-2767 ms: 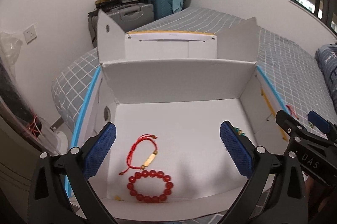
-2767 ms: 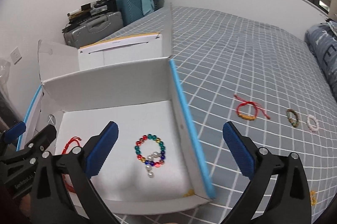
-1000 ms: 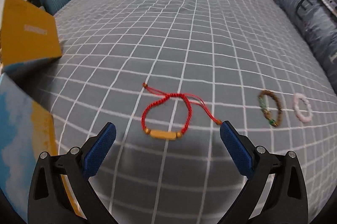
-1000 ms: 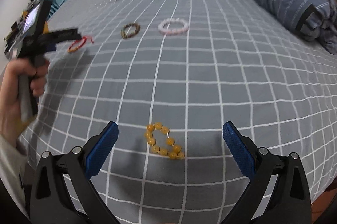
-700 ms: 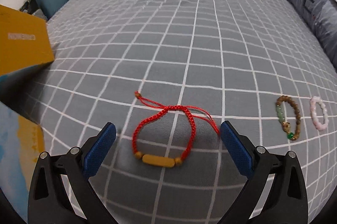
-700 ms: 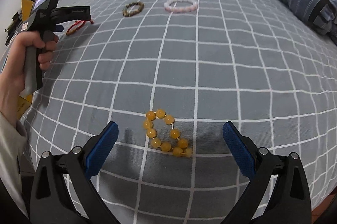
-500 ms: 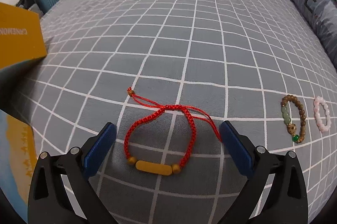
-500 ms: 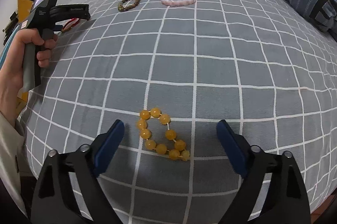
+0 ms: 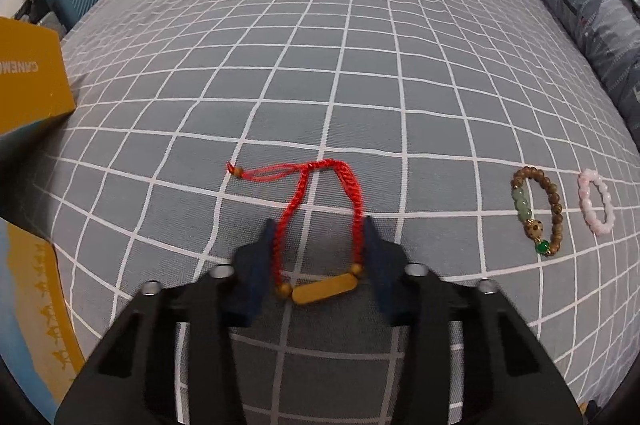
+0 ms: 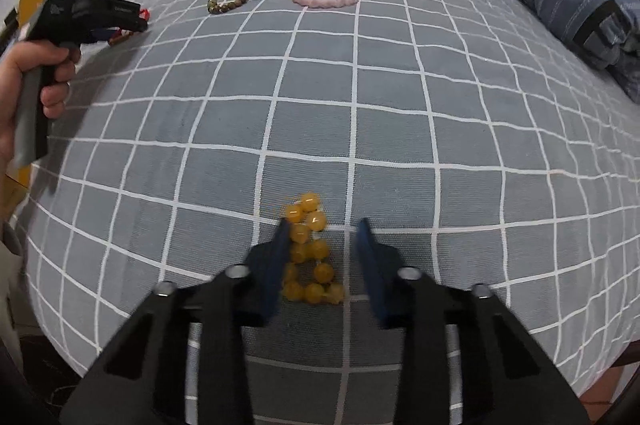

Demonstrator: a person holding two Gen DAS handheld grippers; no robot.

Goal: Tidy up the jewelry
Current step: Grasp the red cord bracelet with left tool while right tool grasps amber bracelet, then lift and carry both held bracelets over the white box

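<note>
Both grippers have narrowed vs. a moment ago: left gripper (image 9: 320, 257) half-closed around red bracelet (image 9: 320, 221), right gripper (image 10: 322, 257) half-closed around yellow beads (image 10: 310, 253), both on bed (image 9: 360, 85). Pickup is probably near.

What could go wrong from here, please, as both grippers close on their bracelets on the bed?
The left gripper straddles only the thin cords of the red cord bracelet, which might slip free or bunch. The right gripper has the yellow bead bracelet crowded against its left finger, so round beads could squirt out. On the soft grey checked bedsheet, either might pinch fabric.
</note>
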